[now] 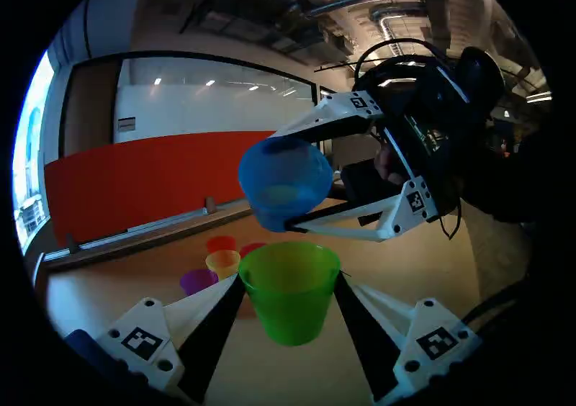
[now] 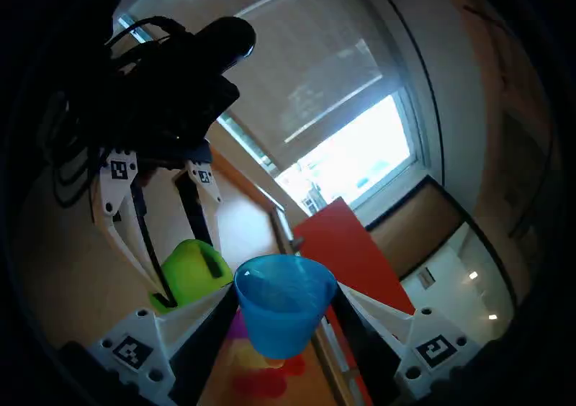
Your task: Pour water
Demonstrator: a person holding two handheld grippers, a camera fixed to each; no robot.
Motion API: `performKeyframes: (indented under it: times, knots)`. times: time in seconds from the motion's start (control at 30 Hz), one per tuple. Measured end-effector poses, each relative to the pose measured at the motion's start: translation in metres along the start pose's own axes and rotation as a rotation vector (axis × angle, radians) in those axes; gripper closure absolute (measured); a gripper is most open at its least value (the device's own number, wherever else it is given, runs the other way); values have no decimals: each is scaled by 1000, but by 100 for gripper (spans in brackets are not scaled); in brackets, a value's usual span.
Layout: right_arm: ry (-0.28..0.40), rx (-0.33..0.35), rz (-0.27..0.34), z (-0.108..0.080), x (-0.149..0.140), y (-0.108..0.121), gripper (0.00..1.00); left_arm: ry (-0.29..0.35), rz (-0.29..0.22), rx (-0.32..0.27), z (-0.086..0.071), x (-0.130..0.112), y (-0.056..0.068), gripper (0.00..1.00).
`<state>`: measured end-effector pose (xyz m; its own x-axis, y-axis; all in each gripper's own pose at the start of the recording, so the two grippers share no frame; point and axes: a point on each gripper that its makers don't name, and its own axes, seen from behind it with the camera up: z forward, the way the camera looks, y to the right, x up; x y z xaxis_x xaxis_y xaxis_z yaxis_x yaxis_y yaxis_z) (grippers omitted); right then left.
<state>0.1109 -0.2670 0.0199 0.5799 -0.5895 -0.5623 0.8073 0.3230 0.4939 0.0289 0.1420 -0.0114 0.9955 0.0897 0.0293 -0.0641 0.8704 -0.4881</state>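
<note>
Green plastic first: in the left gripper view the green cup (image 1: 289, 301) stands upright, squeezed between both fingers of the left gripper (image 1: 288, 283), so it can catch water. Just above it the right gripper (image 1: 284, 184) clamps the blue cup (image 1: 281, 172) and holds it tipped toward the green one (I cannot tell if water is inside). Small cups (image 1: 219, 260) sit farther back on the table (image 1: 410, 262), out of the way.

In the right gripper view the blue cup (image 2: 283, 312) is pinched between both fingers. The green cup (image 2: 186, 268) is close beside it, placed for the pour.
</note>
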Motion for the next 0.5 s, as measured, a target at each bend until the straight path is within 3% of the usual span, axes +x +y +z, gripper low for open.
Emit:
performKeyframes:
  times: [0.5]
  knots:
    - [-18, 12, -85, 3, 0, 2, 8, 1, 2, -7, 1, 1, 2, 13]
